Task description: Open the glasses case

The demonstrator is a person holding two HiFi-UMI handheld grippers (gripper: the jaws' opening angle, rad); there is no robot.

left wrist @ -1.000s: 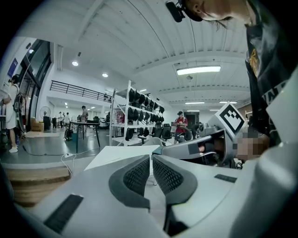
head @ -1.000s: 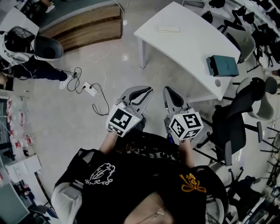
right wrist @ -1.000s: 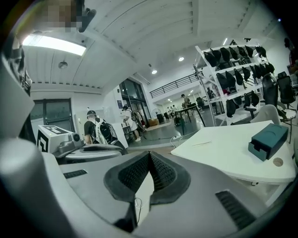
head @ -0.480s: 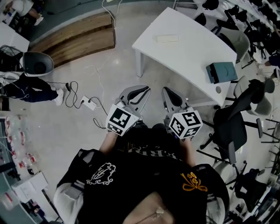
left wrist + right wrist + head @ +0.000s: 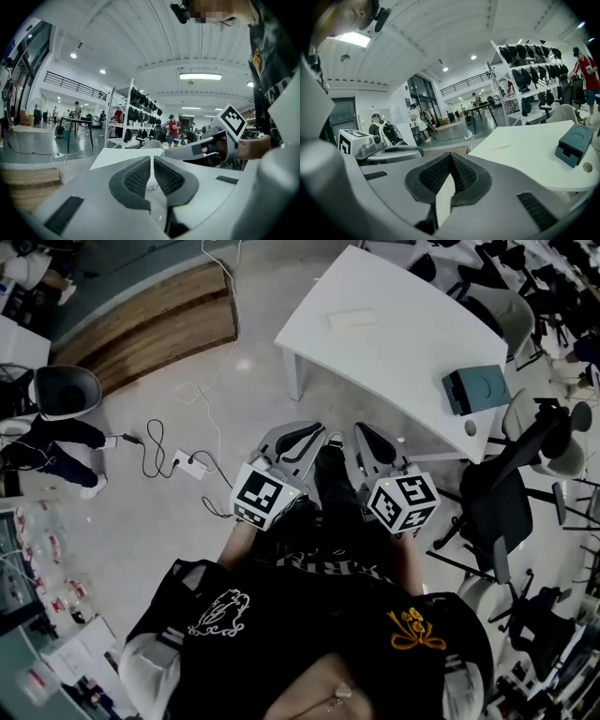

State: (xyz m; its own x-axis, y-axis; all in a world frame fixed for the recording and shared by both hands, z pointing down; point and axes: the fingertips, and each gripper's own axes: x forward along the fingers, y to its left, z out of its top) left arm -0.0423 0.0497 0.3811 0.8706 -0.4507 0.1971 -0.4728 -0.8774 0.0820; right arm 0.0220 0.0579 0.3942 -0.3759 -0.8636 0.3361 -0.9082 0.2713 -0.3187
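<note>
The glasses case (image 5: 476, 390) is a teal box lying near the right end of a white table (image 5: 394, 348). In the right gripper view the glasses case (image 5: 574, 143) lies to the right, far beyond the jaws. My left gripper (image 5: 312, 433) and right gripper (image 5: 363, 434) are held side by side over the floor, well short of the table. Both are shut with nothing between the pads. In their own views the left gripper (image 5: 152, 161) and the right gripper (image 5: 451, 159) show the jaws pressed together.
A flat pale strip (image 5: 352, 319) lies on the table's far side and a small round thing (image 5: 469, 427) near its corner. Black office chairs (image 5: 497, 493) stand to the right. A power strip with cables (image 5: 187, 465) lies on the floor to the left, with a wooden platform (image 5: 141, 324) beyond.
The person has walked towards the white table, carrying both grippers along; the table and the case sit nearer. Both grippers stay shut and empty.
</note>
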